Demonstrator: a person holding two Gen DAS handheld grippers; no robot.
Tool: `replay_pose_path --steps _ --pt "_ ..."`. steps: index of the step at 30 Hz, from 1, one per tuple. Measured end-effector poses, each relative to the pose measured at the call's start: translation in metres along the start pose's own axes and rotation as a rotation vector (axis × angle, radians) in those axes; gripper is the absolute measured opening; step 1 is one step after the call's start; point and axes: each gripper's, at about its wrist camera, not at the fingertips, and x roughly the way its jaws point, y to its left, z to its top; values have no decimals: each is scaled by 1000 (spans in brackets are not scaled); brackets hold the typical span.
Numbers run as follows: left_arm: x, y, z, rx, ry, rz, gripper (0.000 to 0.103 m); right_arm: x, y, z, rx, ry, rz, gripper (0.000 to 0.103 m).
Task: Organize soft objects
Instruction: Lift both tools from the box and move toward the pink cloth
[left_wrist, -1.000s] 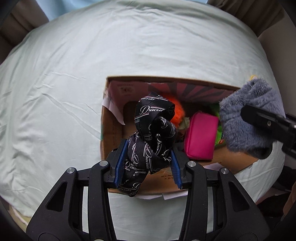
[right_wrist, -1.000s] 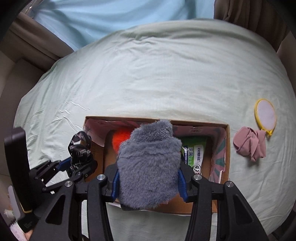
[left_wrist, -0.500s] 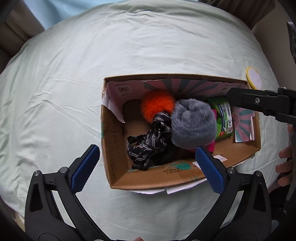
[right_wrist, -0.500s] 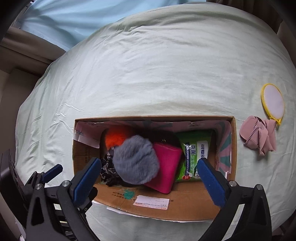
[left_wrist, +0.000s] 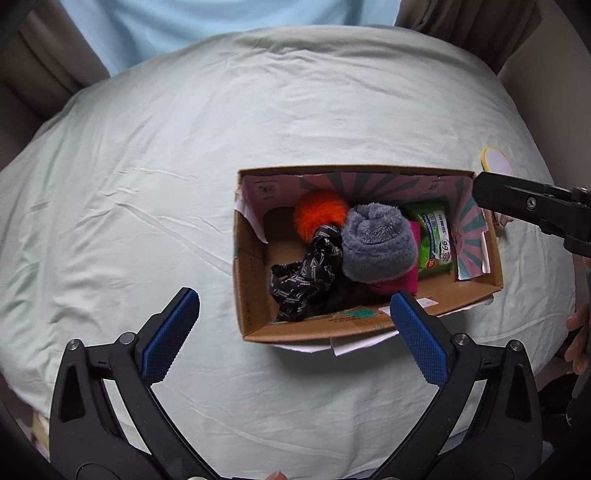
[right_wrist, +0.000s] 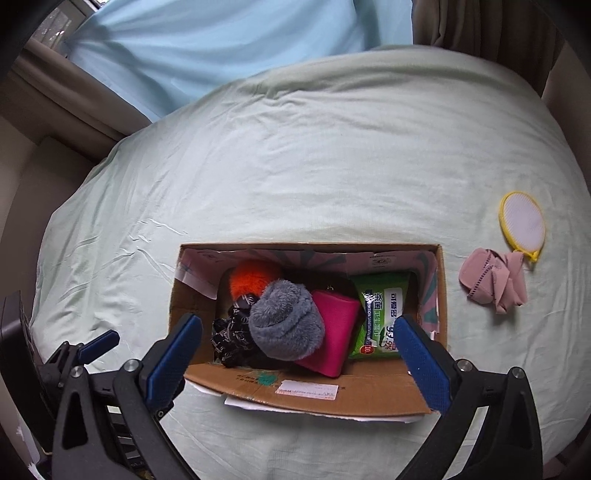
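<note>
From the left wrist view, the left hand-held gripper (left_wrist: 293, 326) is hovering above the pale green bed (left_wrist: 147, 184) with its blue-padded fingers spread wide and nothing between them. Beyond it the open brown cardboard box (left_wrist: 255, 325) is sitting on the bedding. Inside, a fluffy grey plush bundle (left_wrist: 376, 245) is resting on top of a bright pink pouch (left_wrist: 400, 282), touching a crumpled black printed fabric strip (left_wrist: 306, 273) on its left. A furry orange pom-pom (left_wrist: 319, 216) is lying behind them, and a green wet-wipes packet (left_wrist: 434, 240) is leaning at the right end.

From the right wrist view, the right hand-held gripper (right_wrist: 297, 349) is likewise gaping open and empty over the box's near wall. To the right, outside the box, a crumpled dusty-pink cloth (right_wrist: 493, 280) is lying on the bed, its far edge touching or overlapping a round yellow-rimmed mesh piece (right_wrist: 522, 223).

The pink cloth looks like the next soft thing to gather. It seems light, limp and easily bunched, so I would expect a pinch across its thickest folded middle to hold best; grabbing a loose edge would probably let it dangle and drag. The yellow-rimmed piece looks thin, with a stiffer rim that should give a firmer hold.
</note>
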Motion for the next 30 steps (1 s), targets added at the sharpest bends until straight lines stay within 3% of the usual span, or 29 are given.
replay_pose_path --steps 5,14,23,30 --pt "-43 6 -12 -29 -70 50 103 -41 10 -13 -36 -69 -18 103" --pt "-121 6 -31 -66 -195 30 103 -132 21 -49 -116 -225 -85 103" --pt "-176 -24 -40 -50 -329 35 103 -206 -9 -82 -80 -375 -153 103" --pt "-203 -62 -55 -86 -377 28 103 -241 -48 -101 -32 -446 -215 103"
